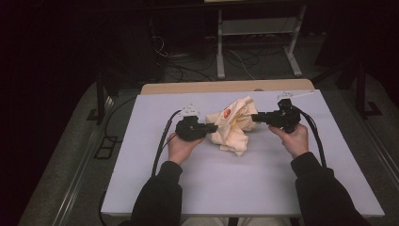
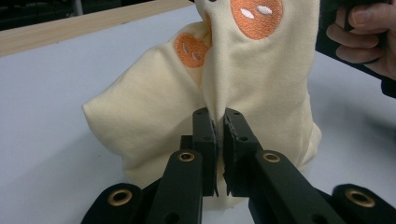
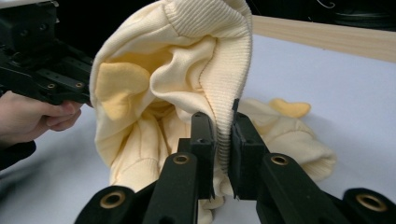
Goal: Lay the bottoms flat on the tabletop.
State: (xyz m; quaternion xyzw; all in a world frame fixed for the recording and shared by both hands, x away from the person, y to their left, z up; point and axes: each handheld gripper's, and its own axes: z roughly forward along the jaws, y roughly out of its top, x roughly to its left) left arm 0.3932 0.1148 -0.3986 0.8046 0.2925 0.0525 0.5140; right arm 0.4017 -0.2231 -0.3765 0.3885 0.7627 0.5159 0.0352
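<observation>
Here the pale yellow garment [image 1: 234,123] sits mid-bench [image 1: 244,183], partly lifted between both claws. The left claw [image 2: 219,122] pinches a fold beneath its orange patches [image 2: 256,14]. The right claw [image 3: 223,122] clamps the ribbed hem [image 3: 224,74].

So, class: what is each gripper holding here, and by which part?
Both hold the pale yellow garment. The left gripper pinches a fold of plain fabric below the orange patches; the right gripper clamps its ribbed hem.
</observation>
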